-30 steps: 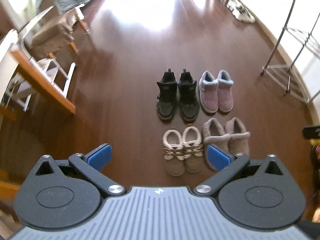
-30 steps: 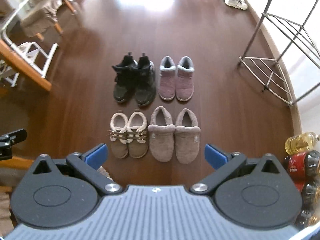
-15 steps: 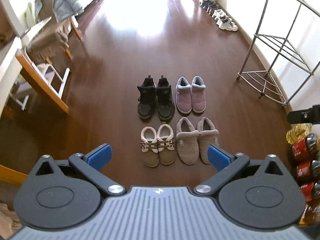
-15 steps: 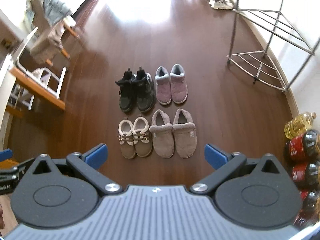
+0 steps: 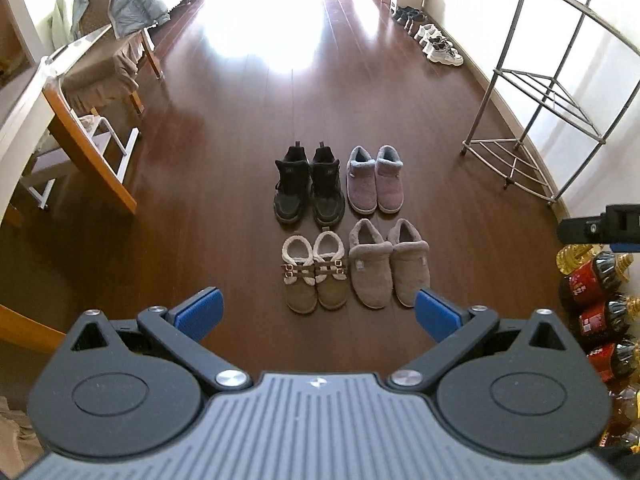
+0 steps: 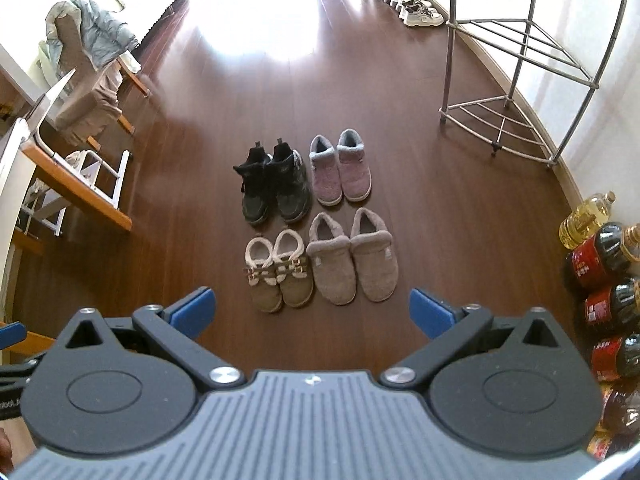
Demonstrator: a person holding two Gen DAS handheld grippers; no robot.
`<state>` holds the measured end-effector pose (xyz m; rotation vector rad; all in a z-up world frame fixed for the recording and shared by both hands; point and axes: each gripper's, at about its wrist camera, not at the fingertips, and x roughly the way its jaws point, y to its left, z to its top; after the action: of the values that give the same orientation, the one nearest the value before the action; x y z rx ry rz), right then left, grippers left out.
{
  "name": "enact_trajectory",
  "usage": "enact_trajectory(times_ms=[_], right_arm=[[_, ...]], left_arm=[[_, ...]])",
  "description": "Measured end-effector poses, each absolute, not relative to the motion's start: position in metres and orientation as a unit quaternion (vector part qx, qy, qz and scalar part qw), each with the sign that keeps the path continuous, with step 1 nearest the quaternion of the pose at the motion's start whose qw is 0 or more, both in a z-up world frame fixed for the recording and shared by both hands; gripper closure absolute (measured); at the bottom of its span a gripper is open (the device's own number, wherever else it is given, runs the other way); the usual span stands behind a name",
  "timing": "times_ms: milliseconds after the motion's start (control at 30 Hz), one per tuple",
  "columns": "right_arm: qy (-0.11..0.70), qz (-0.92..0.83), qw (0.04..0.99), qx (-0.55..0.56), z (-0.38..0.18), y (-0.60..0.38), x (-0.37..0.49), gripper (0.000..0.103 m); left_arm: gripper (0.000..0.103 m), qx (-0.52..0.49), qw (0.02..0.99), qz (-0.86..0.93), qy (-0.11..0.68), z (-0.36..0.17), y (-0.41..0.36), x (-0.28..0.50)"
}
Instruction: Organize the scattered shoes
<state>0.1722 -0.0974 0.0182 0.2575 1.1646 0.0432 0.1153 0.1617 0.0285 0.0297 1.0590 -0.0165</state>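
Observation:
Several pairs of shoes stand in a tidy two-by-two block on the dark wooden floor. Black sneakers [image 5: 309,188] [image 6: 277,186] are at the back left, pink fleece boots [image 5: 375,179] [image 6: 342,168] at the back right. Brown strapped shoes [image 5: 315,276] [image 6: 279,272] sit front left, taupe slippers [image 5: 389,262] [image 6: 353,256] front right. My left gripper [image 5: 318,314] hangs open well above and short of the block, nothing between its blue pads. My right gripper [image 6: 311,310] is likewise open and empty, raised over the floor.
A metal corner rack [image 5: 536,120] [image 6: 516,76] stands at the right wall. Oil and cola bottles [image 5: 596,300] [image 6: 600,280] crowd the right edge. A wooden table [image 5: 88,160] and a chair draped with a jacket [image 6: 88,64] are on the left. More shoes [image 5: 436,44] line the far wall.
Both grippers have pulled up and back from the shoes, which now look smaller and farther. Both stayed open. The shoes have not moved.

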Motion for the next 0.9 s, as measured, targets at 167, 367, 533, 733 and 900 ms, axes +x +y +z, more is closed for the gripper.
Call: enact_trajectory(times_ms=[167,367,533,733,900], right_arm=[[0.544,0.022,0.83,0.116,0.026,-0.088,0.16,0.001],[0.537,0.012,0.835,0.116,0.034,-0.089,0.155,0.001],[0.534,0.002,0.838,0.116,0.038,-0.094,0.153,0.001],[0.537,0.001,0.837,0.106,0.045,-0.098,0.153,0.001],[0.545,-0.002,0.833,0.102,0.043,-0.097,0.151,0.001]], left_arm=[[0.0,0.02,0.867,-0.019,0.497,0.033,0.167,0.109],[0.0,0.031,0.873,-0.038,0.486,0.036,0.159,0.112],[0.0,0.035,0.874,-0.053,0.482,0.036,0.151,0.114],[0.0,0.034,0.872,-0.063,0.485,0.032,0.145,0.114],[0.0,0.028,0.867,-0.068,0.493,0.025,0.144,0.111]])
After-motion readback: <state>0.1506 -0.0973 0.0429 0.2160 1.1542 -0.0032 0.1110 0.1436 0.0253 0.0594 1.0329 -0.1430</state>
